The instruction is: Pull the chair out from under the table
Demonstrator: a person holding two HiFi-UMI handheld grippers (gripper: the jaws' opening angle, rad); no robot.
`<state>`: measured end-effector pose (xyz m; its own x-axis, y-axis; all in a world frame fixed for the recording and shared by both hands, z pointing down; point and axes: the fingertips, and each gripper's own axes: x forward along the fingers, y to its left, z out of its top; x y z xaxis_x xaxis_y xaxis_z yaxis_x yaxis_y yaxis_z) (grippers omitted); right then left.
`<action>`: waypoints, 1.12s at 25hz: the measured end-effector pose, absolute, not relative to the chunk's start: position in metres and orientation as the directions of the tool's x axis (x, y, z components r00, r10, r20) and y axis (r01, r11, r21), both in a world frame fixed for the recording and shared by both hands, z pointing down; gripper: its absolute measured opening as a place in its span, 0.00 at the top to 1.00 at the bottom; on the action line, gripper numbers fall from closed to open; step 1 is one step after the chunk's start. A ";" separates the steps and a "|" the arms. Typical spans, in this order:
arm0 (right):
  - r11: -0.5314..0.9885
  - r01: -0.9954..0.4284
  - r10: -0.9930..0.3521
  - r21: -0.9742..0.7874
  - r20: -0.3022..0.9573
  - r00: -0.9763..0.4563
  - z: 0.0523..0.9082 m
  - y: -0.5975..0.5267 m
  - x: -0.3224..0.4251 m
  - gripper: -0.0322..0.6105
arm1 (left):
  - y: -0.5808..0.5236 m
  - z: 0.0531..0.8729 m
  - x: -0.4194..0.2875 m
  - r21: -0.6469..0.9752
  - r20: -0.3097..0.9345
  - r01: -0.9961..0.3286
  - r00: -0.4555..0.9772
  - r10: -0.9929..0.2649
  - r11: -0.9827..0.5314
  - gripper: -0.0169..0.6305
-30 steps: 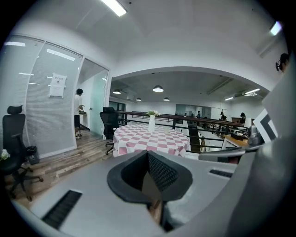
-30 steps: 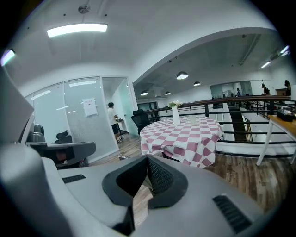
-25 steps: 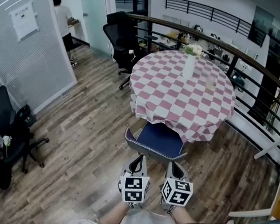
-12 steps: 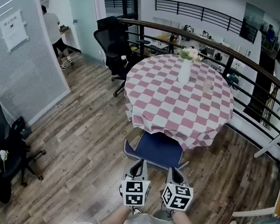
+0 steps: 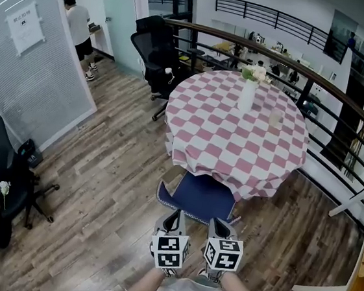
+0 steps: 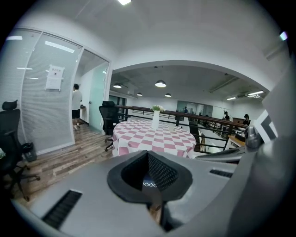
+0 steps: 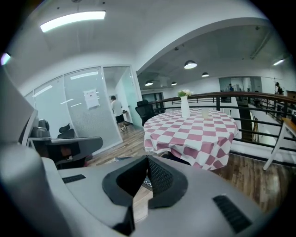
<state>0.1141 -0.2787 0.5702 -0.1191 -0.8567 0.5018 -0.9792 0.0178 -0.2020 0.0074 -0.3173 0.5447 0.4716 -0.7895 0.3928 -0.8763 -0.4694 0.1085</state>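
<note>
You held both grippers low in front of you, side by side. The left gripper [image 5: 175, 214] and the right gripper [image 5: 219, 221] each had their tips at the near rim of the chair [image 5: 199, 194], the left one left of the rim's middle and the right one toward its right end. Each gripper's own view showed its jaws brought together, with the tips meeting. A sliver of blue cloth and white zigzag trim showed just past the left pads, but I could not tell whether either pair had actually pinched the rim.

The chair stood on the wooden floor [image 5: 114, 166] with roughly the near half of its blue seat in the open. The far part lay under the hanging edge of the pink-and-white checked cloth on the round table [image 5: 222, 139]. On the table stood a white vase [image 5: 247, 95] with flowers and, apart from it, a small glass [image 5: 275, 117]. A black office chair [image 5: 155, 47] stood beyond the table's far left side.
</note>
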 end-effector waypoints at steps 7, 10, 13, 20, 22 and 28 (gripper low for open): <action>0.203 -0.958 -0.787 -0.203 0.548 -0.283 0.586 -0.281 0.095 0.92 | -0.310 0.552 0.002 0.110 0.415 -0.892 0.441 -0.796 -0.438 0.97; 0.272 -0.945 -0.769 -0.184 0.548 -0.328 0.591 -0.284 0.090 0.91 | -0.308 0.553 -0.004 0.108 0.417 -0.899 0.429 -0.801 -0.425 0.97; 0.325 -0.932 -0.751 -0.163 0.554 -0.359 0.593 -0.287 0.085 0.88 | -0.307 0.555 -0.009 0.105 0.421 -0.904 0.417 -0.805 -0.414 0.97; 0.501 -0.864 -0.669 -0.045 0.614 -0.419 0.605 -0.296 0.067 0.68 | -0.304 0.562 -0.024 0.090 0.445 -0.915 0.391 -0.806 -0.394 0.97; 0.551 -0.835 -0.643 -0.001 0.637 -0.425 0.612 -0.300 0.063 0.67 | -0.305 0.564 -0.028 0.089 0.453 -0.917 0.385 -0.804 -0.389 0.97; 0.683 -0.728 -0.543 0.057 0.705 -0.455 0.632 -0.308 0.051 0.64 | -0.307 0.579 -0.037 0.076 0.481 -0.925 0.361 -0.799 -0.372 0.97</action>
<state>0.0515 -0.3081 0.6319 -0.4552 -0.5432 0.7055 -0.7279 0.6834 0.0565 -0.0370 -0.3065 0.5791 0.3607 -0.7989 0.4814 -0.9252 -0.3717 0.0764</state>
